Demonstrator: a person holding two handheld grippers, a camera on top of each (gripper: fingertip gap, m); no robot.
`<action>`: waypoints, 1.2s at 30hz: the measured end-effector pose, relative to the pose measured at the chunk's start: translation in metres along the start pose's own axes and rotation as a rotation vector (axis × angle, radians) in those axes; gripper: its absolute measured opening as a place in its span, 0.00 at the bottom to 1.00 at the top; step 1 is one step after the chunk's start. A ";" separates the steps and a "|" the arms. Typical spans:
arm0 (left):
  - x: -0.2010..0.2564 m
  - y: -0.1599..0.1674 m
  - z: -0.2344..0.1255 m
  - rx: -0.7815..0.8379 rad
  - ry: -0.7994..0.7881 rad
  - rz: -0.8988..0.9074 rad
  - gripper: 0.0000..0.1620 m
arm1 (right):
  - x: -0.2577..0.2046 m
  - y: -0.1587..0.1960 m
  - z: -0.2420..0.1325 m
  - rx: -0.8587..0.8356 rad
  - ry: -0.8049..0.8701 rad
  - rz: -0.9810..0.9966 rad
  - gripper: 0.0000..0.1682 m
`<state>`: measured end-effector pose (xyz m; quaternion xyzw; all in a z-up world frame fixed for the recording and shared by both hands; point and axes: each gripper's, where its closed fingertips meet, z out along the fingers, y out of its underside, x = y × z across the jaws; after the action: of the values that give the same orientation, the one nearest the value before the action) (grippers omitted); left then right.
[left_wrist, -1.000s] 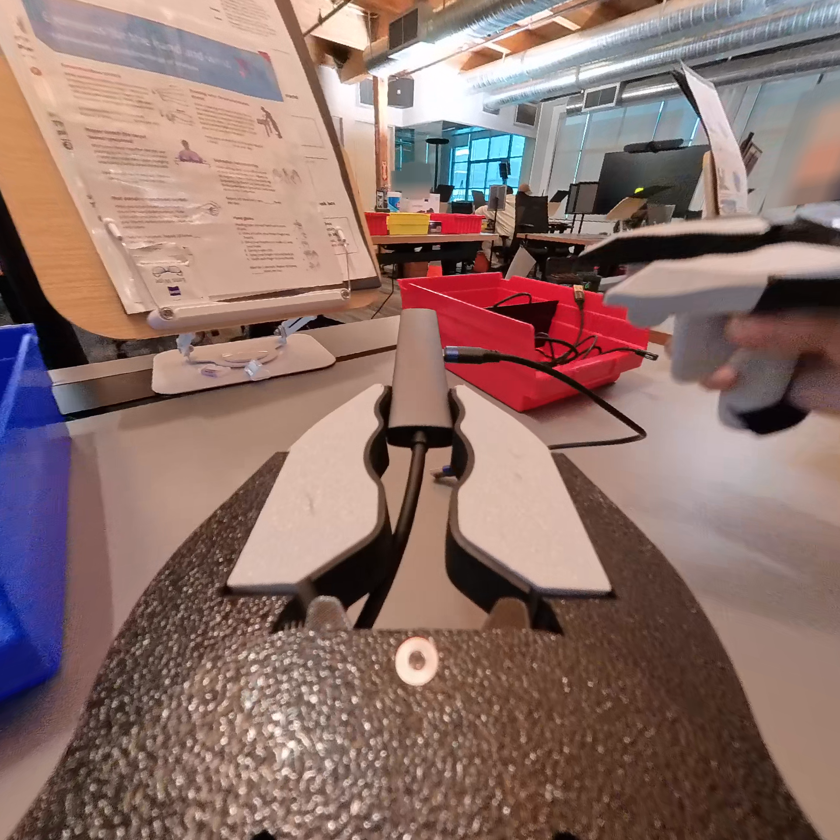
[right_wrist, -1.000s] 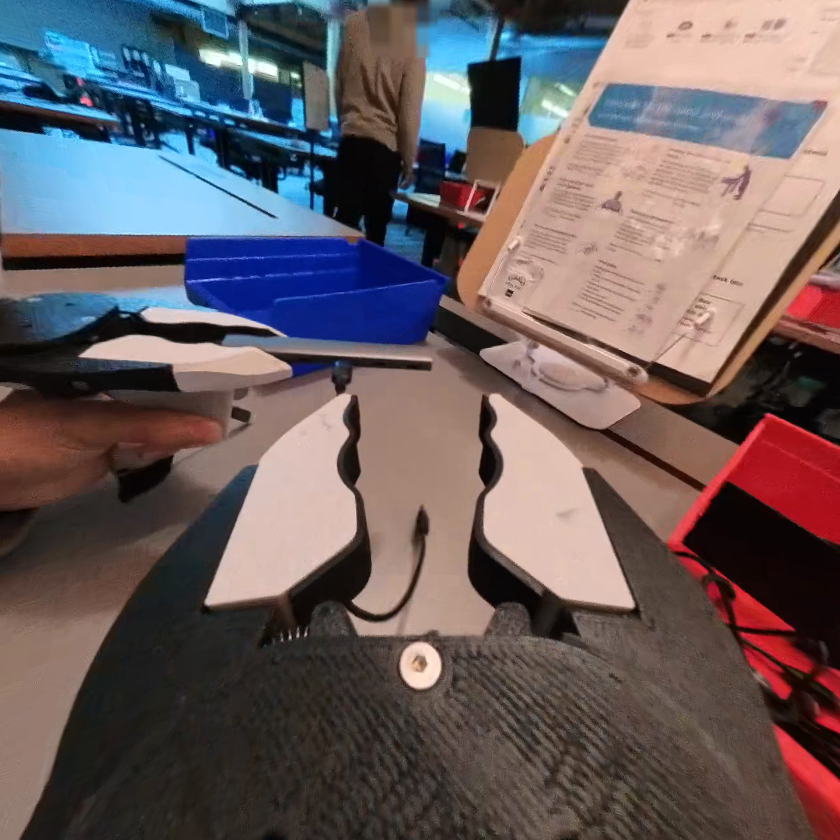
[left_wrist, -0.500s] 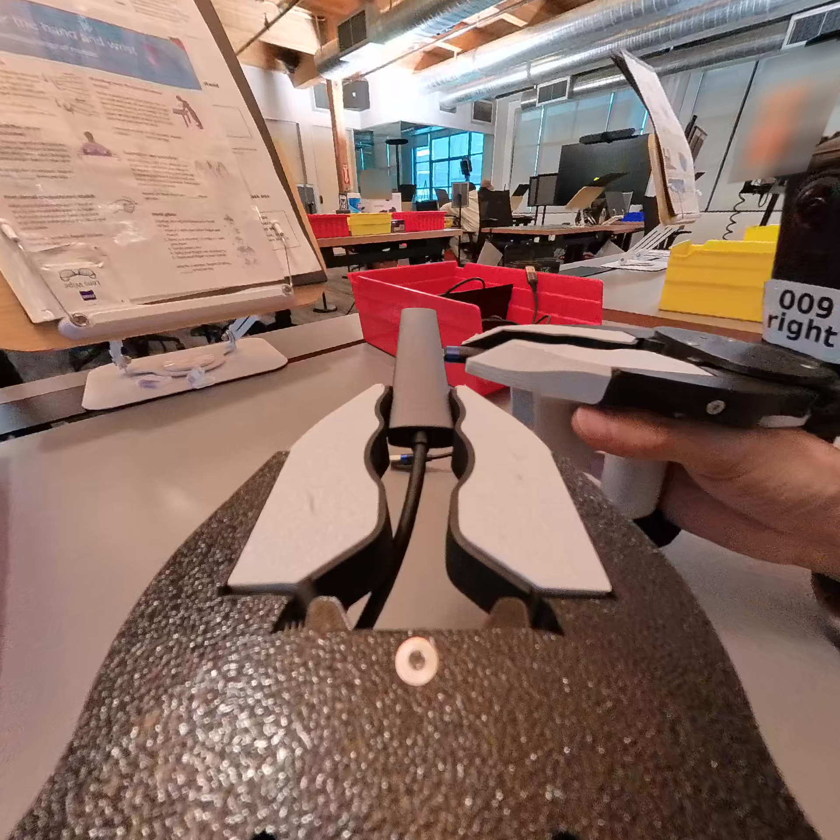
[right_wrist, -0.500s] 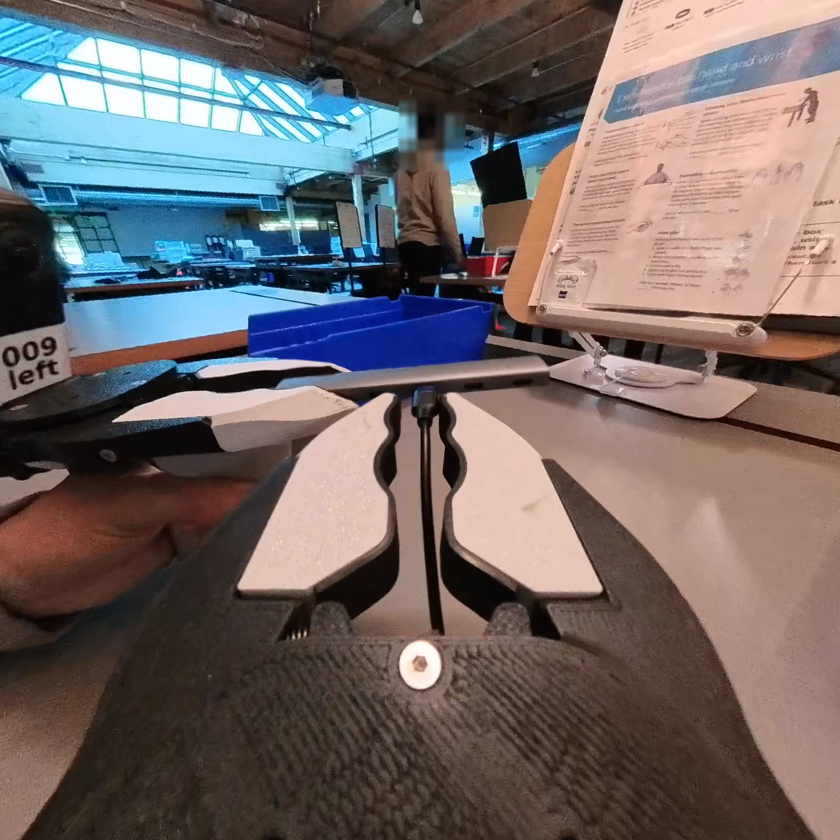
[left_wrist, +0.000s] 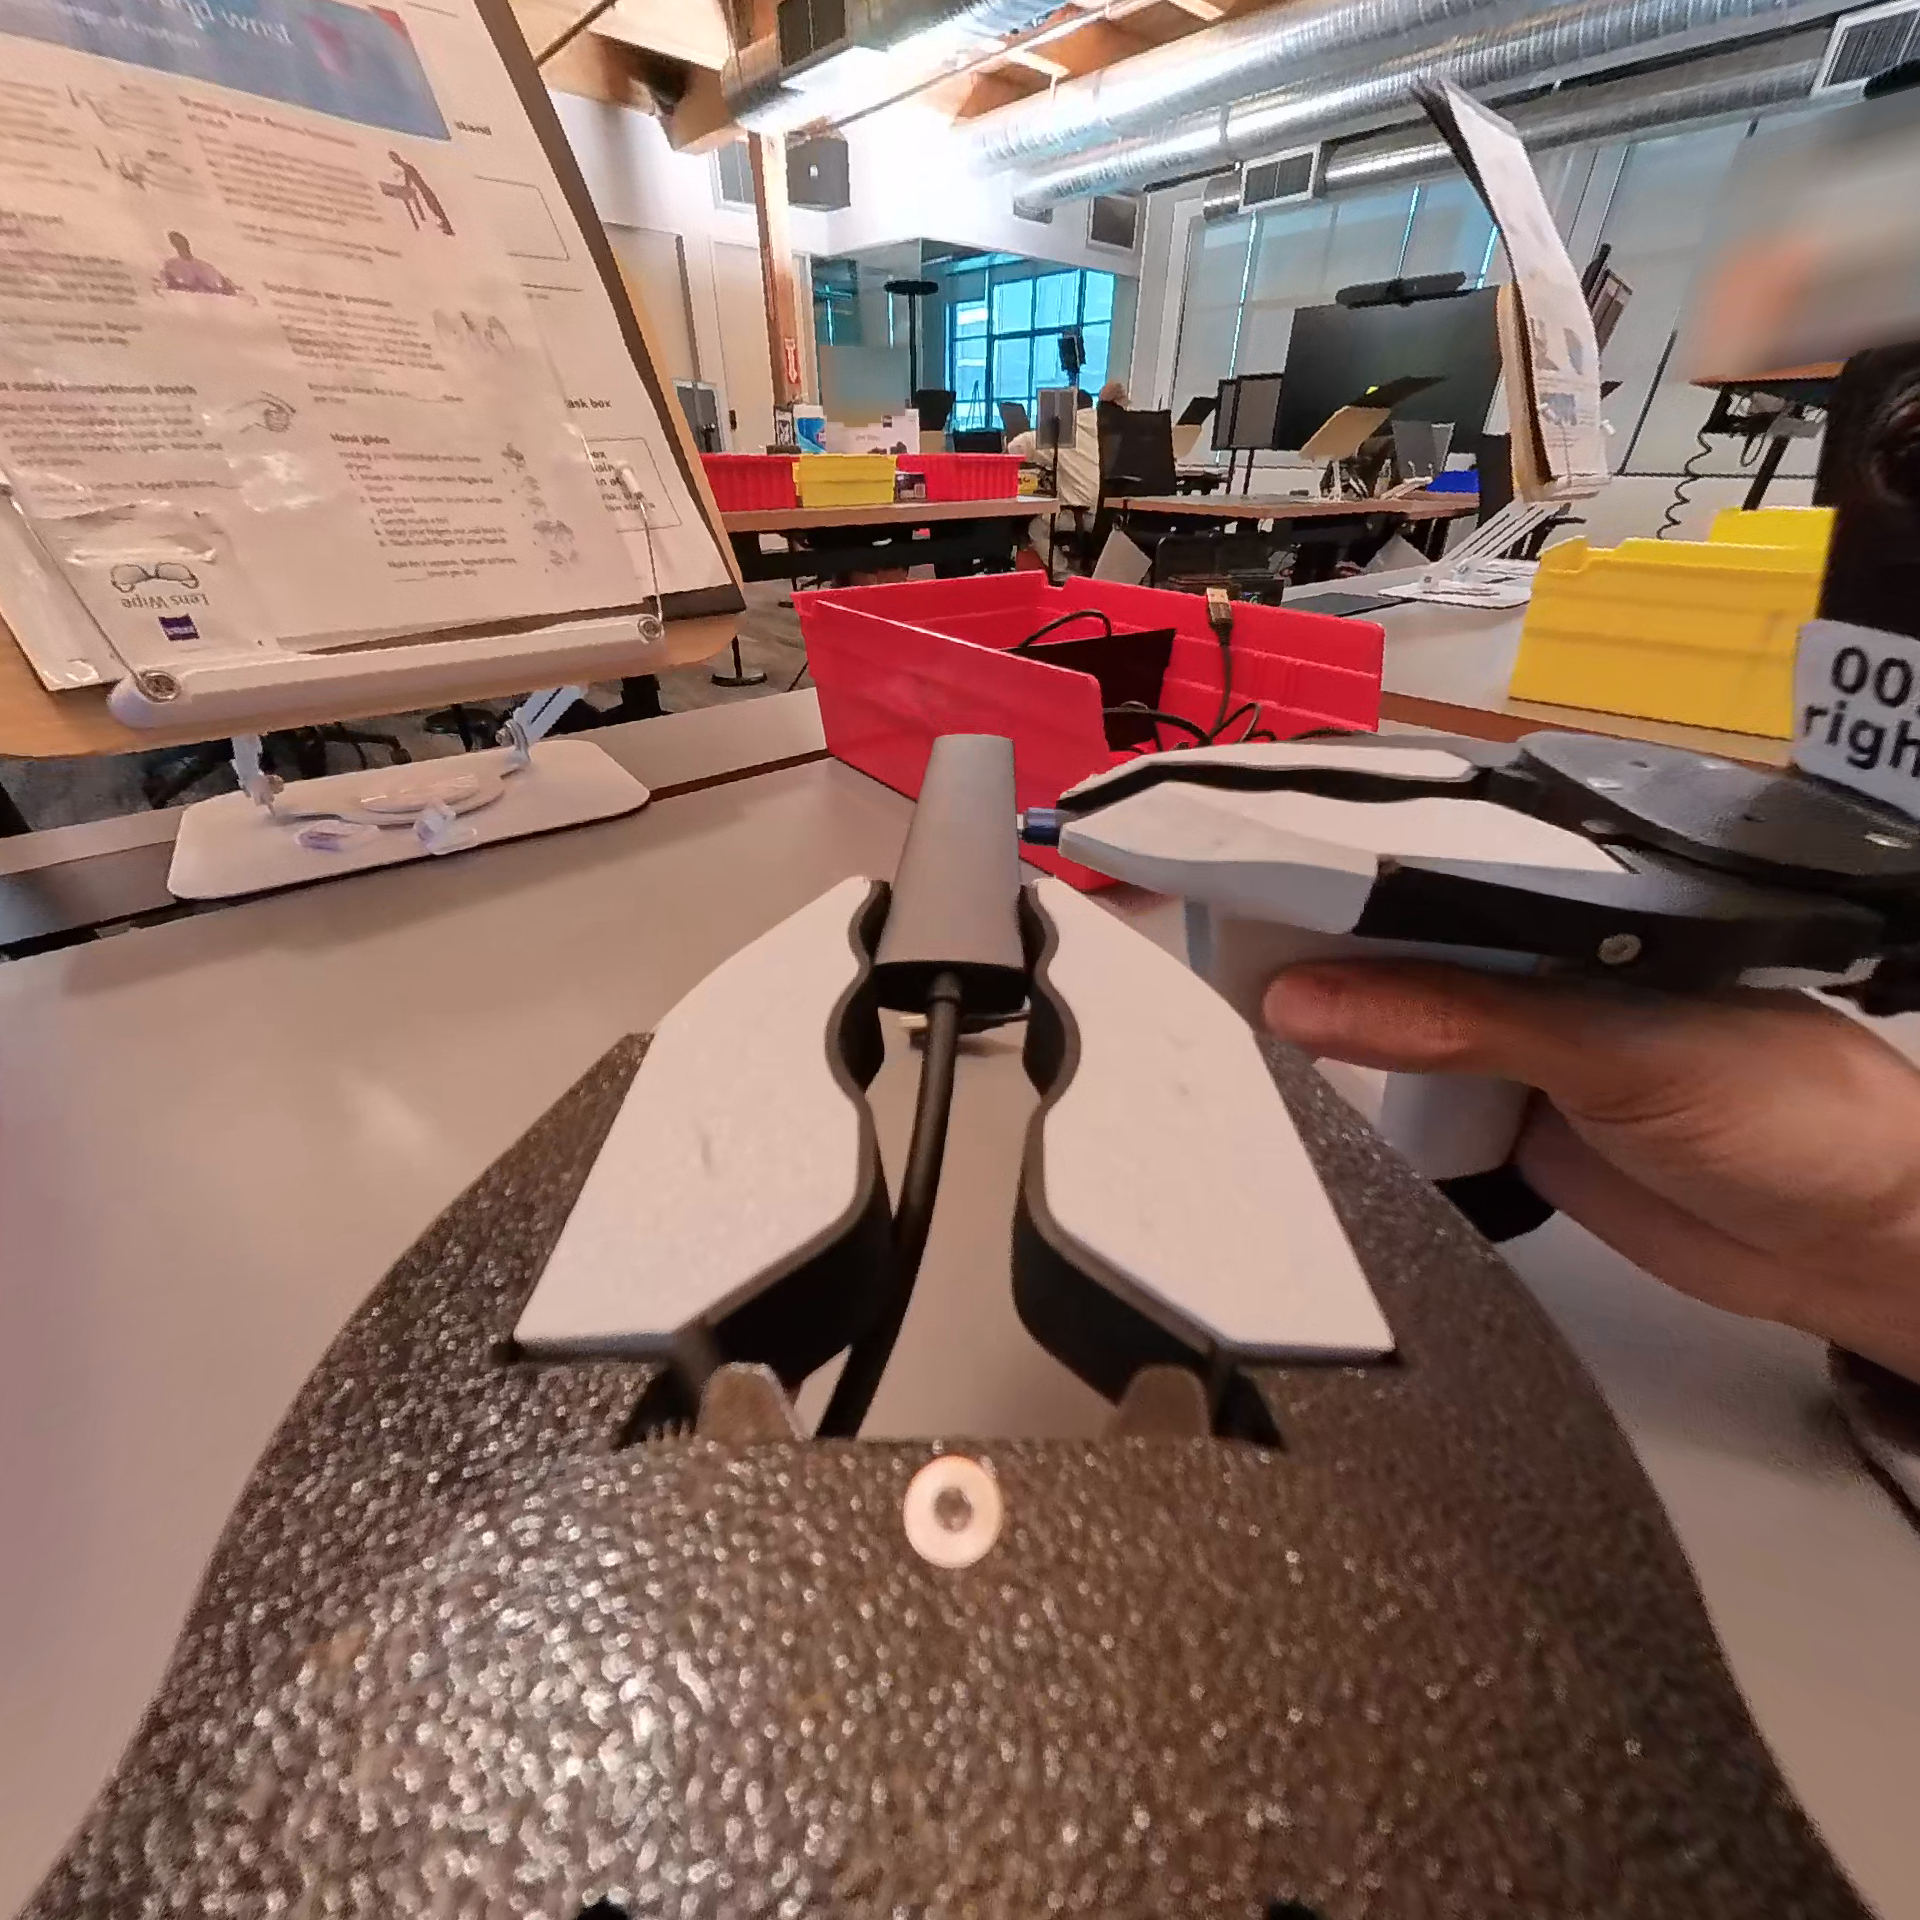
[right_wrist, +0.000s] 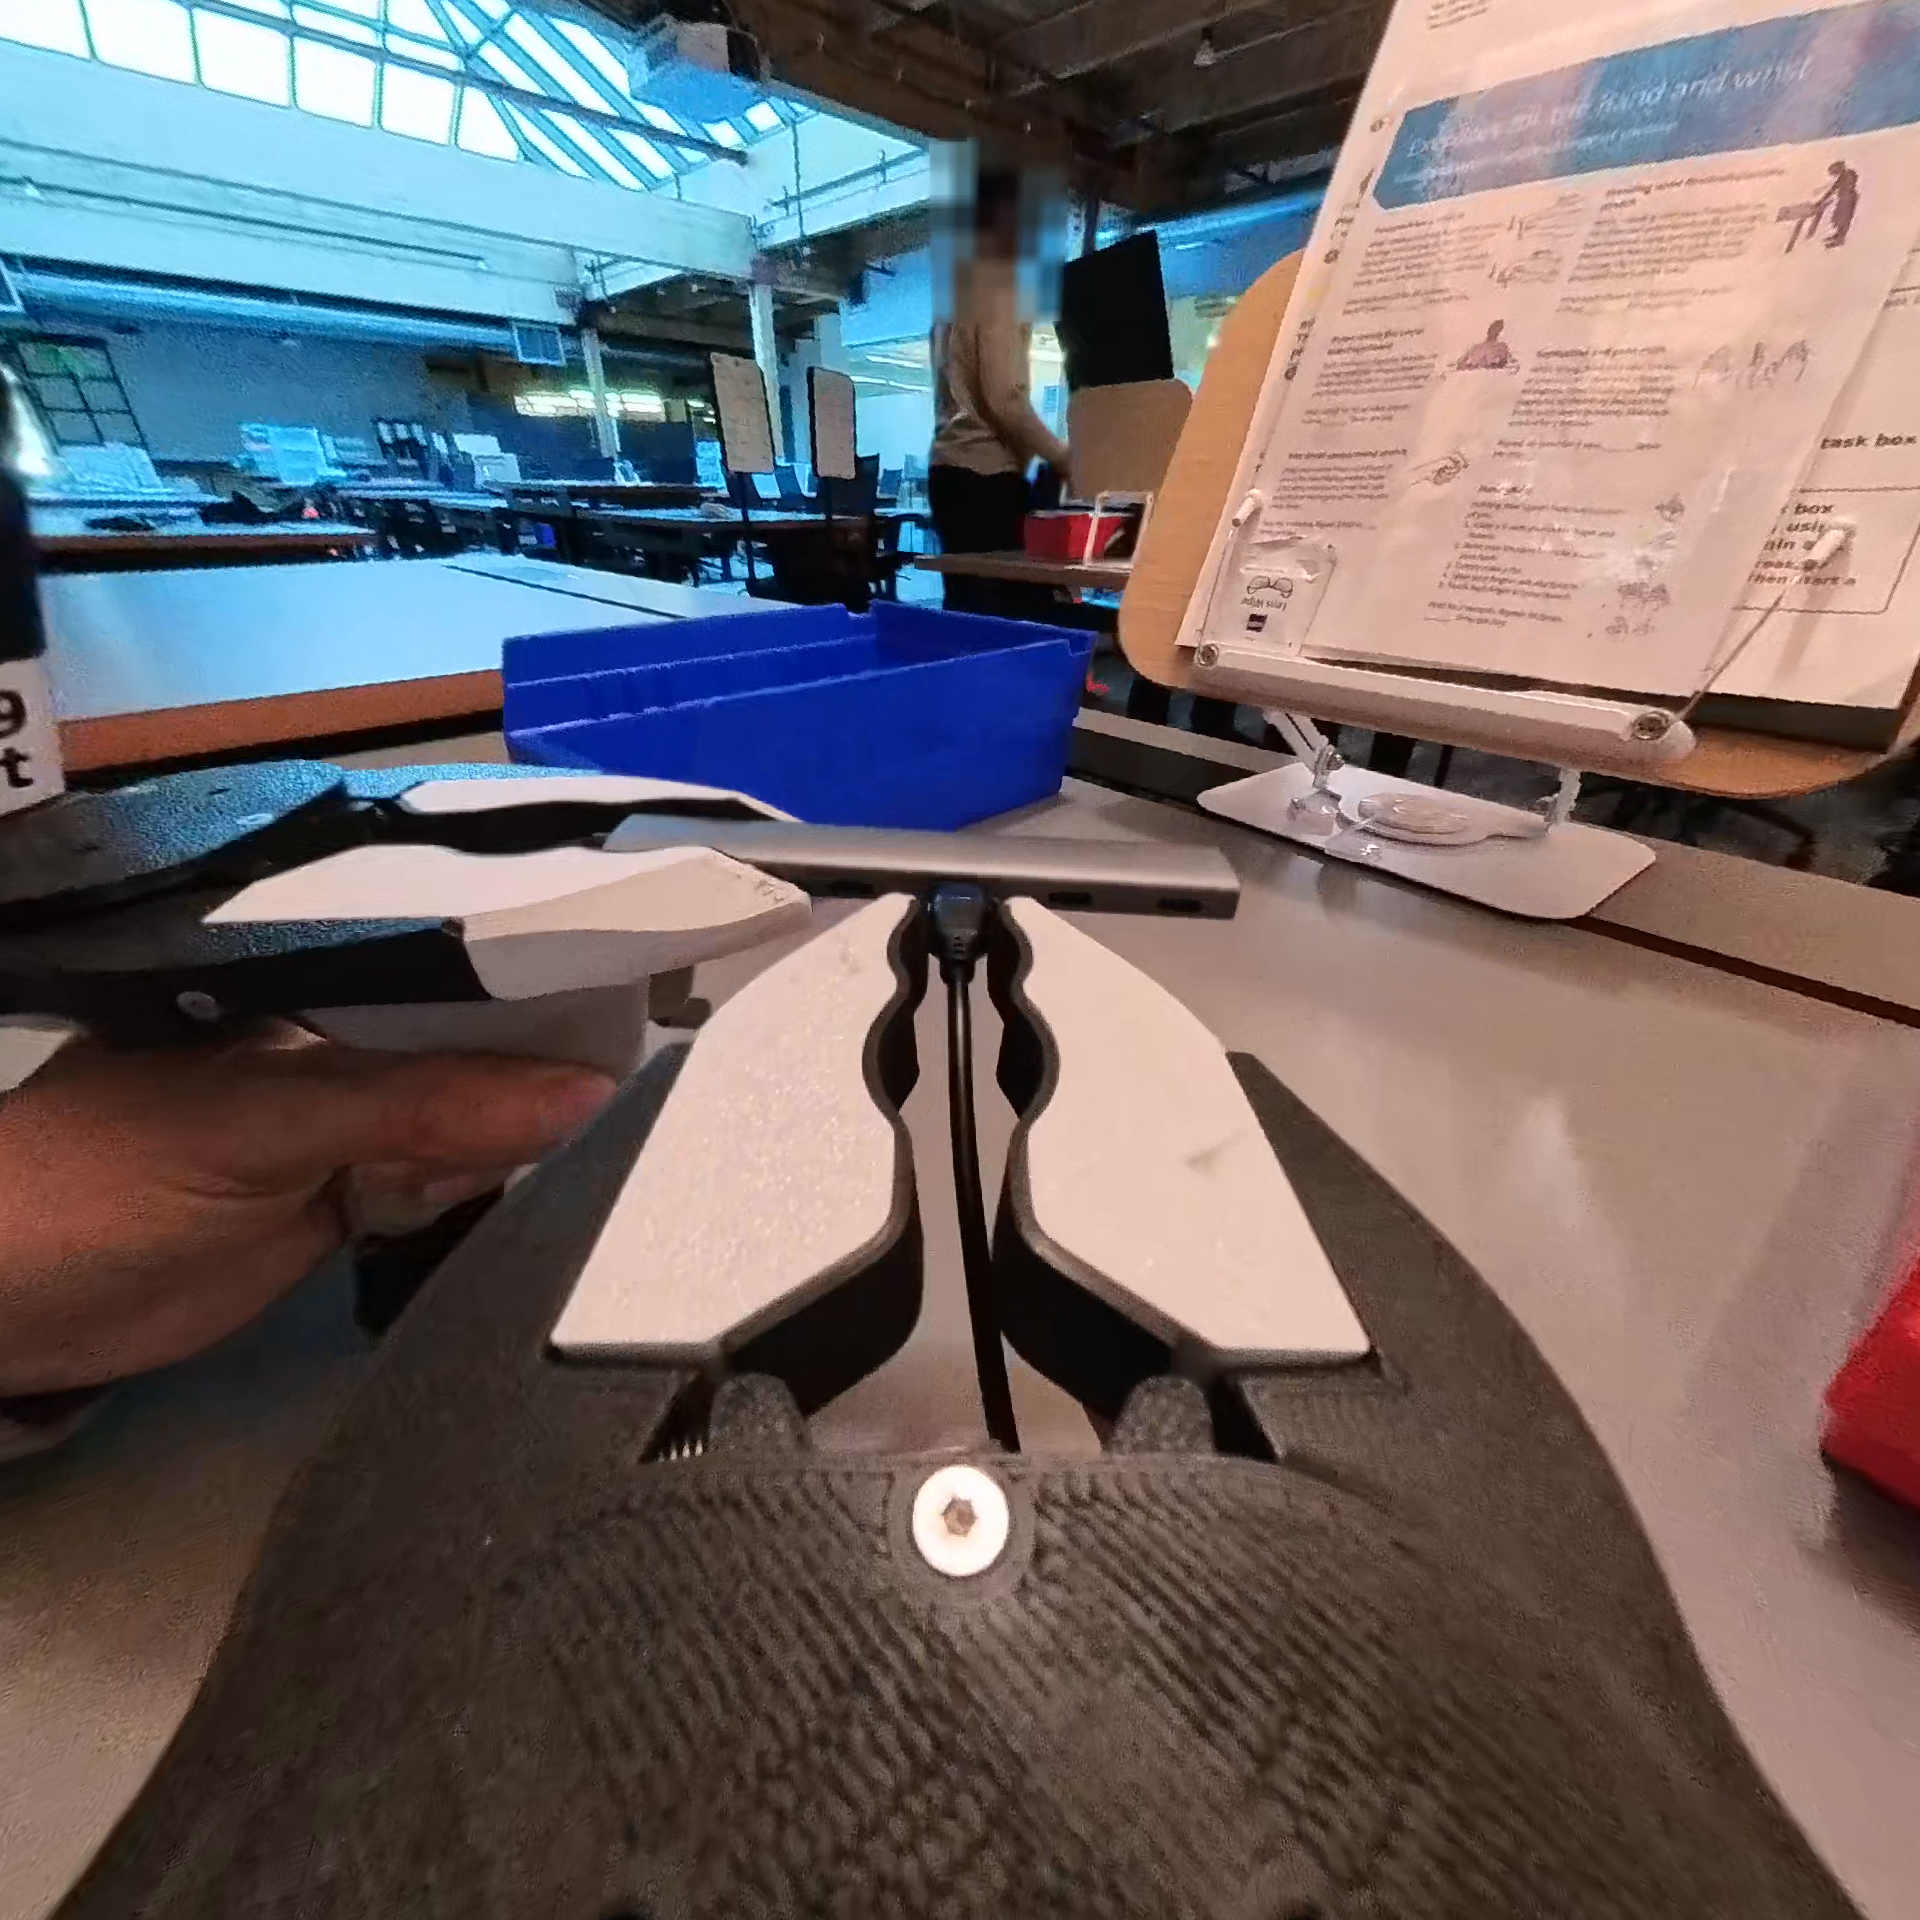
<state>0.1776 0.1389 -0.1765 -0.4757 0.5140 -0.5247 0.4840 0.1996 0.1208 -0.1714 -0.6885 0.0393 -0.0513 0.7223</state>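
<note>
My left gripper (left_wrist: 951, 914) is shut on the near end of a slim grey USB hub (left_wrist: 961, 842), which points forward above the grey table; its black cord (left_wrist: 920, 1153) runs back between the fingers. My right gripper (right_wrist: 956, 920) is shut on a black cable plug (right_wrist: 958, 920) seated in the hub's side (right_wrist: 1039, 857); the black cable (right_wrist: 971, 1195) trails back between its fingers. In the left wrist view the right gripper (left_wrist: 1060, 821) comes in from the right, its tips at the hub's side. In the right wrist view the left gripper (right_wrist: 769, 852) holds the hub from the left.
A red bin (left_wrist: 935, 665) with black cables stands behind the hub. A blue bin (right_wrist: 810, 727) is at the back left. A document stand with printed sheets (left_wrist: 312, 364) rises at the table's far edge. A yellow bin (left_wrist: 1662, 644) sits on another table. A person stands far off. Both grippers' tips are close together, under 4 cm apart.
My right gripper came in toward the hub, shut on the cable plug, and now holds it at the hub's side port. The left gripper kept its hold and swung slightly.
</note>
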 end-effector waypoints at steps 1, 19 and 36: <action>0.000 -0.001 -0.001 0.000 -0.010 0.017 0.15 | 0.000 -0.001 0.000 -0.011 0.007 -0.013 0.07; -0.008 -0.072 -0.025 0.161 0.002 0.055 0.14 | 0.086 -0.143 -0.063 0.202 -0.060 -0.094 0.06; -0.021 -0.062 -0.025 0.137 0.019 -0.020 0.14 | 0.284 -0.045 -0.021 -0.134 0.250 0.093 0.32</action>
<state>0.1532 0.1625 -0.1148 -0.4415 0.4765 -0.5679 0.5054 0.4771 0.0611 -0.1240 -0.7209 0.1642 -0.1002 0.6658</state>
